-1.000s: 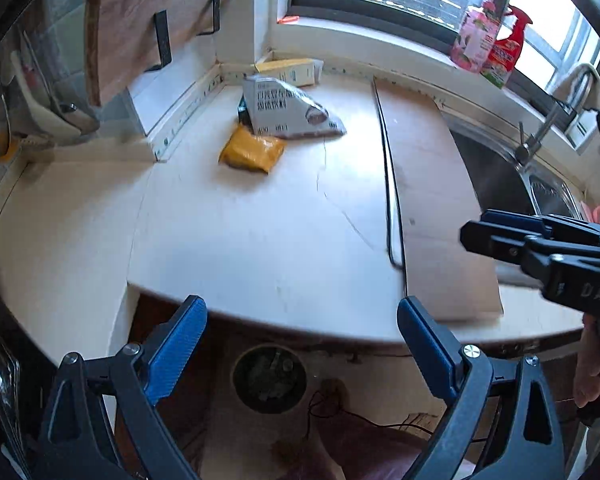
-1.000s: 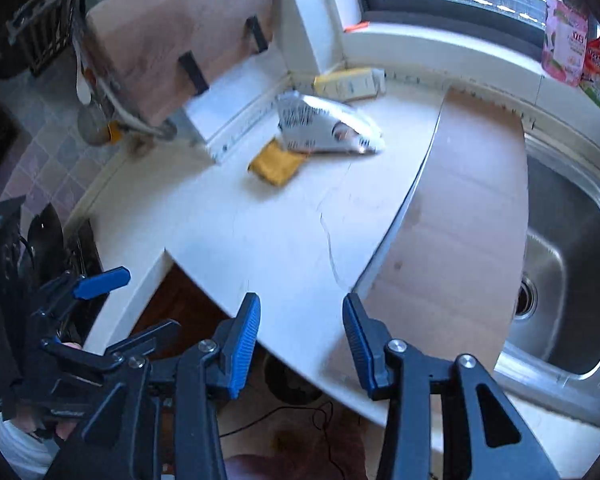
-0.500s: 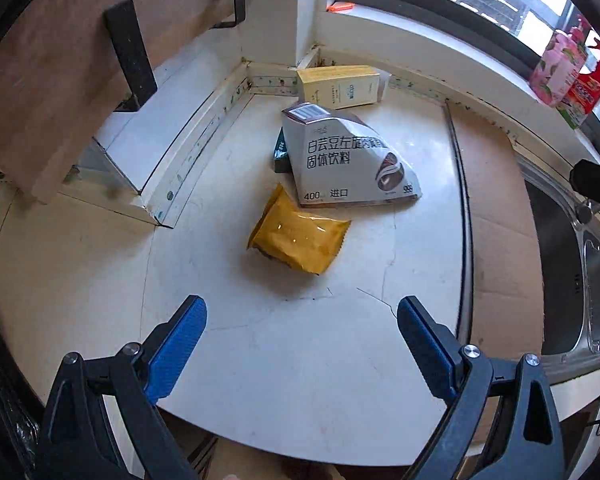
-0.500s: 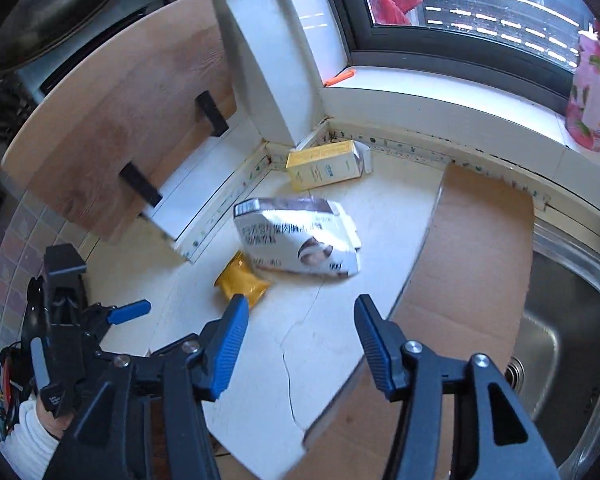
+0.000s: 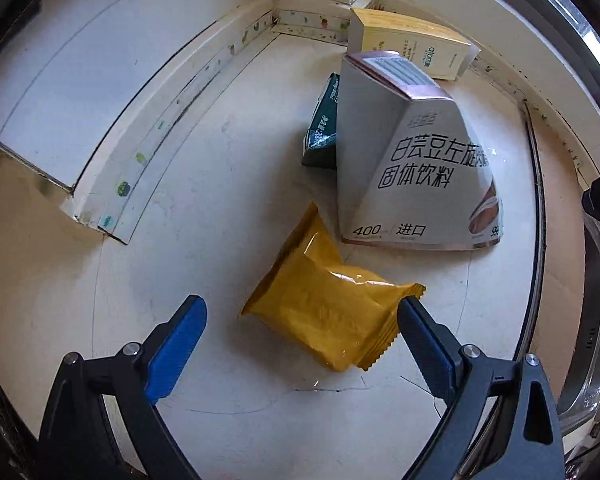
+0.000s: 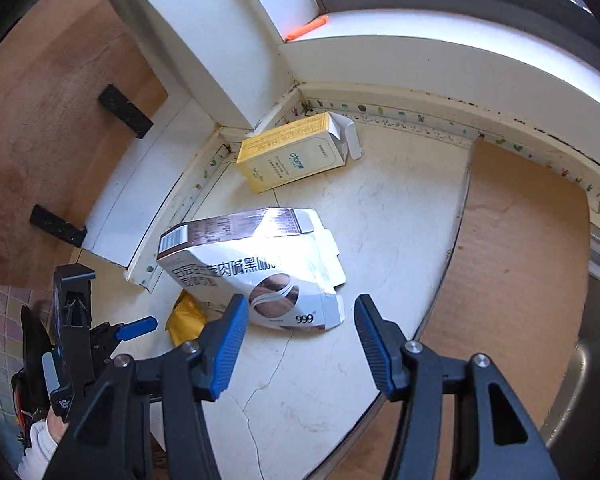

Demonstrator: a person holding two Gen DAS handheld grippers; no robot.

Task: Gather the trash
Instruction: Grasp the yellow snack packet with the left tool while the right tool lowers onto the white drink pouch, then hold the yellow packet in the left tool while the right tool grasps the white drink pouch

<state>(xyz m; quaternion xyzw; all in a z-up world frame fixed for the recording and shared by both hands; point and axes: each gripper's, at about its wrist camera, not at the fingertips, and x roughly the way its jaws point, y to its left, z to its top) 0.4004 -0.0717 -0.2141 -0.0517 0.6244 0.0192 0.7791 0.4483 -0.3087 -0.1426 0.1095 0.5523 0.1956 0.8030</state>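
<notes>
On the bench, the yellow packet [image 5: 328, 312] sits between the left gripper [image 5: 300, 340]'s wide-open, empty jaws, looks light, crinkly and slippery, so I'd pinch across its puffy middle; right gripper [image 6: 300, 336] is open too.

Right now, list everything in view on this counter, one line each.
yellow packet: one, yellow, on the counter between the left jaws, untouched
white carton: one, white and silver, flattened, behind the packet
dark green packet: one, partly hidden behind the carton
yellow box: one, pale yellow, flap open, in the corner
cardboard sheet: one, brown, beside the sink
sink: one, steel, at the far side
counter: one, cream, cracked
left gripper: jaws open
right gripper: jaws open, over the carton
</notes>
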